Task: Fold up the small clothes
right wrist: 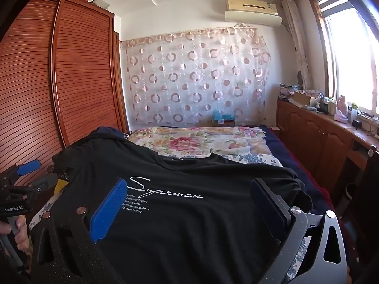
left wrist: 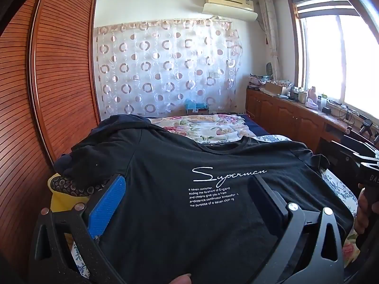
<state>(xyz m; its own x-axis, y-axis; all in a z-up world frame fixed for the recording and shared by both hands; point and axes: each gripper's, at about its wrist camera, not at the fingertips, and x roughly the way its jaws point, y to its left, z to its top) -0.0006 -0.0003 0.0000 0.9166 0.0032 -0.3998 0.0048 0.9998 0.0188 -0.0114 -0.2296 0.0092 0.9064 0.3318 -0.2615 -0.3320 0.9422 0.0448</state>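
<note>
Both tools stand wide with nothing between their pads: the left tool [left wrist: 187, 198] and the right tool [right wrist: 189, 203] each hover just above the black cotton T-shirt with white "Superman" script [left wrist: 189, 224], which lies spread face-up on the bed, collar away from the person, hem towards them. Folding has not begun, by the look of it; the shirt is flat and the sleeves are still out to the sides. The right sleeve [right wrist: 300, 189] is bunched near the bed's edge, so a fold started without smoothing it would likely trap a lump and come out crooked. Cloth this thin and limp may slip from a shallow pinch, or a deep pinch could catch the floral quilt [right wrist: 201, 142] underneath and drag it along. At the shirt's left shoulder a dark navy garment [left wrist: 123, 123] overlaps or touches it, I cannot tell which, and black against navy makes the edge hard to pick, so the left tool could grab both. Beside that lies a yellow cushion with a dark ringed pattern [left wrist: 68, 189], close to the brown slatted wardrobe [left wrist: 59, 71], leaving little room for a wide sweep of the sleeve.
</note>
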